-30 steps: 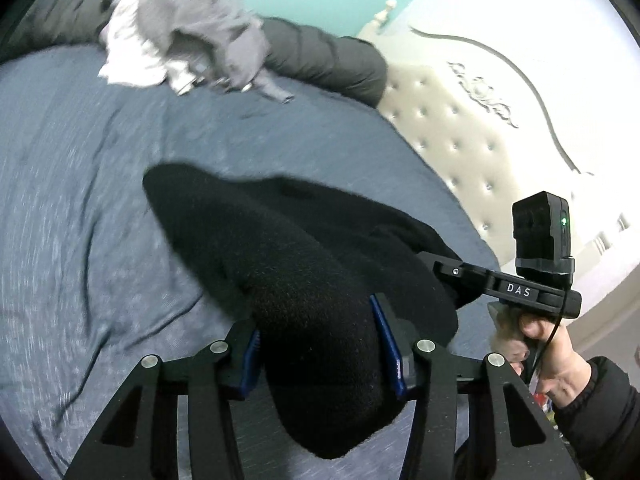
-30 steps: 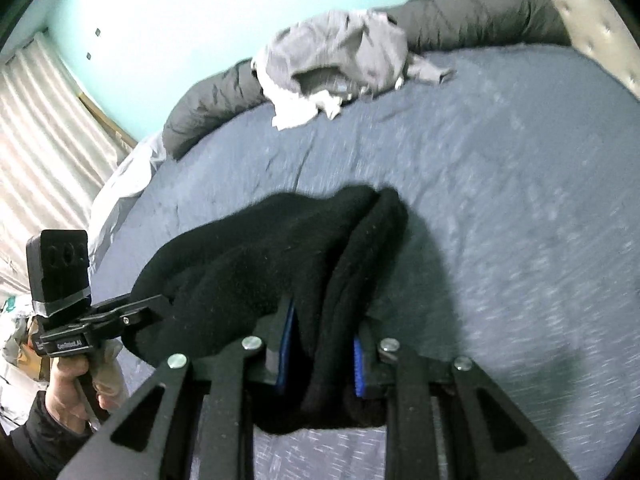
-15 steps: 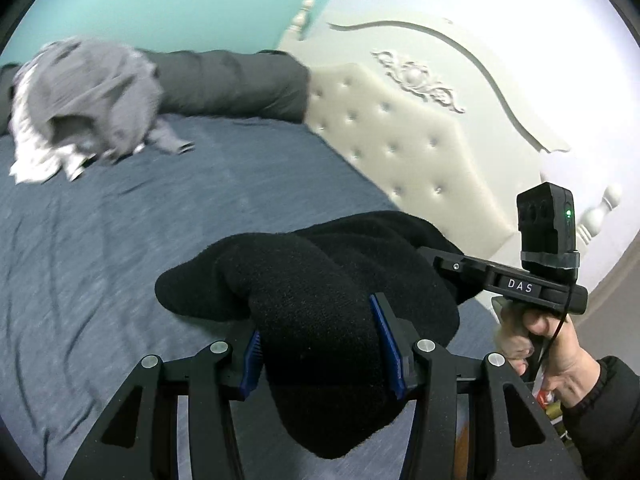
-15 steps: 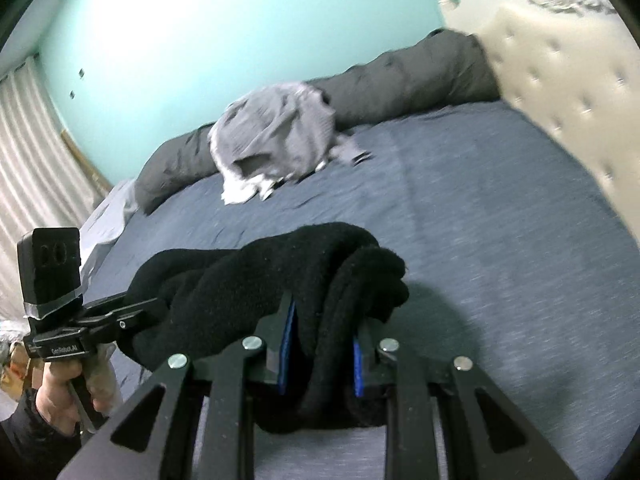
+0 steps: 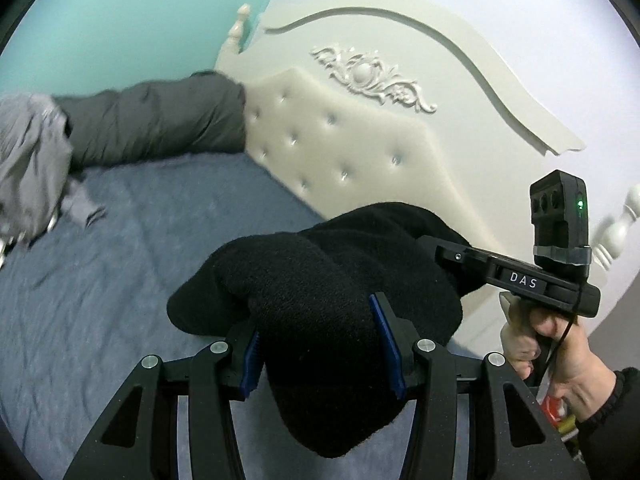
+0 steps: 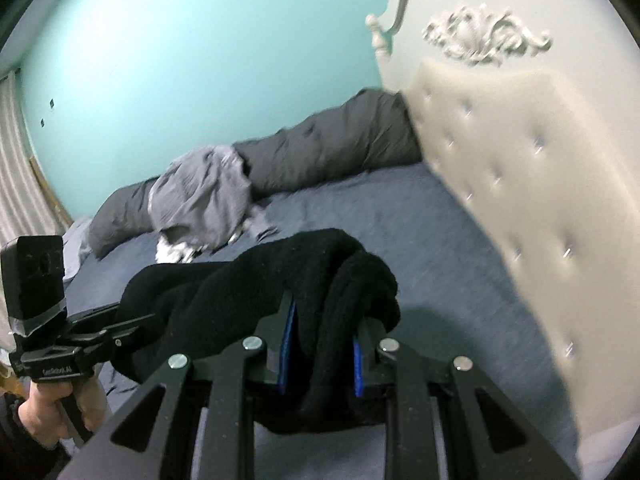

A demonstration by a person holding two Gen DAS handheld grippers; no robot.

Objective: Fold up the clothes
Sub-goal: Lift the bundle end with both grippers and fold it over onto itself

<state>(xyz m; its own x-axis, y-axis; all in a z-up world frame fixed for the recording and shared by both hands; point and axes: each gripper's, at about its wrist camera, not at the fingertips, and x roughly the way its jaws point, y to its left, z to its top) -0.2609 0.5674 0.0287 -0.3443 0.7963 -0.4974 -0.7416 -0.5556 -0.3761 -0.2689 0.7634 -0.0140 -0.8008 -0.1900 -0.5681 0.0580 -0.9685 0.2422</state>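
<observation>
A black fleece garment (image 5: pixel 320 292) is bunched and folded over, held up above the blue bed between both grippers. My left gripper (image 5: pixel 320 340) is shut on a thick fold of it, blue pads pressing each side. My right gripper (image 6: pixel 320 348) is shut on another fold of the same black garment (image 6: pixel 280 280). In the left wrist view the right gripper's body (image 5: pixel 520 276) reaches into the fleece from the right, a hand (image 5: pixel 560 360) on its grip. The right wrist view shows the left gripper's body (image 6: pixel 60 344) at the left.
The blue bed sheet (image 5: pixel 100 280) lies below. A cream tufted headboard (image 5: pixel 360 148) stands close ahead and to the right. A dark grey duvet roll (image 5: pixel 160 120) runs along the teal wall. A grey and white clothes pile (image 6: pixel 204 204) rests against it.
Both grippers have swung with the black garment toward the headboard and tilted up. The clothes pile has slid to the left edge of the left wrist view. Both grips are unchanged.
</observation>
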